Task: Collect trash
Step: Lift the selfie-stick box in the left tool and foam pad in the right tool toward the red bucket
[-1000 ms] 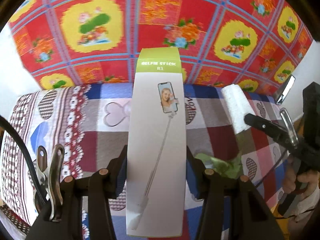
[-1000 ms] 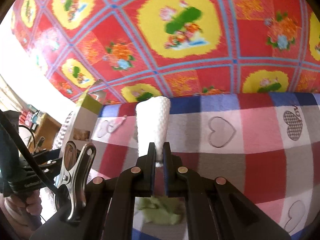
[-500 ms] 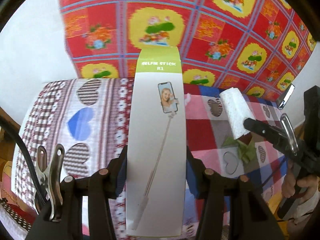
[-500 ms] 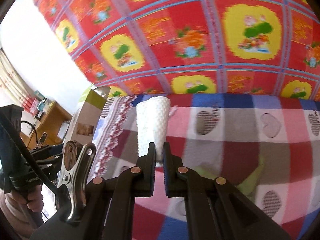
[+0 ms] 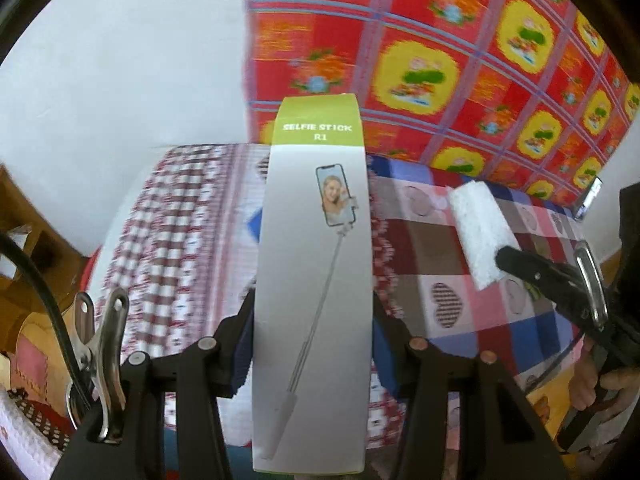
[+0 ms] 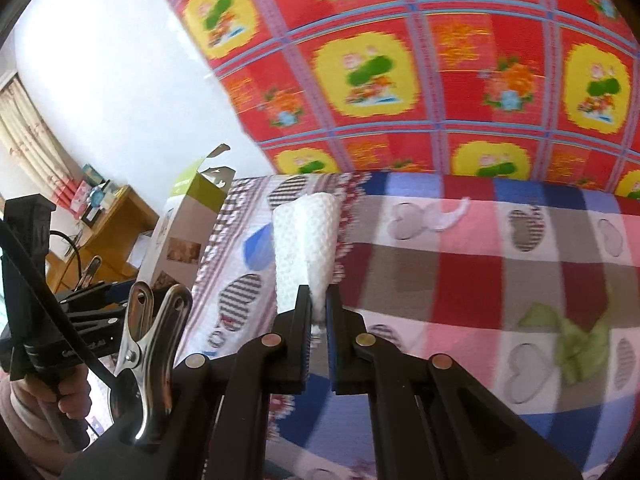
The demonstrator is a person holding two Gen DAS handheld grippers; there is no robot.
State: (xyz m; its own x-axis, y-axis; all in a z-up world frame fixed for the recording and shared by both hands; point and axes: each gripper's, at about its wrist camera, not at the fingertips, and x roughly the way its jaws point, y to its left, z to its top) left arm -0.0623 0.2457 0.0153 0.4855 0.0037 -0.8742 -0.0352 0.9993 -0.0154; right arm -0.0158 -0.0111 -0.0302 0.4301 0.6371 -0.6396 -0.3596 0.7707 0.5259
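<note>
My left gripper (image 5: 314,340) is shut on a long white selfie stick box (image 5: 316,272) with a green top, which stands up between its fingers. The right wrist view catches the same box (image 6: 176,232) from its side at the left, its top flap open. My right gripper (image 6: 318,316) is shut on a white foam sheet (image 6: 306,244) that sticks up from the pads; this foam sheet (image 5: 480,232) and the gripper appear at the right of the left wrist view. A crumpled green wrapper (image 6: 576,344) lies on the checked bedspread (image 6: 480,280). A small white scrap (image 6: 448,216) lies further back.
The bed stands against a red and yellow flowered hanging (image 6: 440,60) and a white wall (image 5: 120,80). A wooden desk (image 6: 108,232) with small items is off the bed's left end. A hand (image 6: 60,400) holds the other gripper's handle.
Both grippers have swung left along the bed and risen a little, keeping their loads. The white wall and the bed's left end have come into view; the green wrapper now lies off to the right.
</note>
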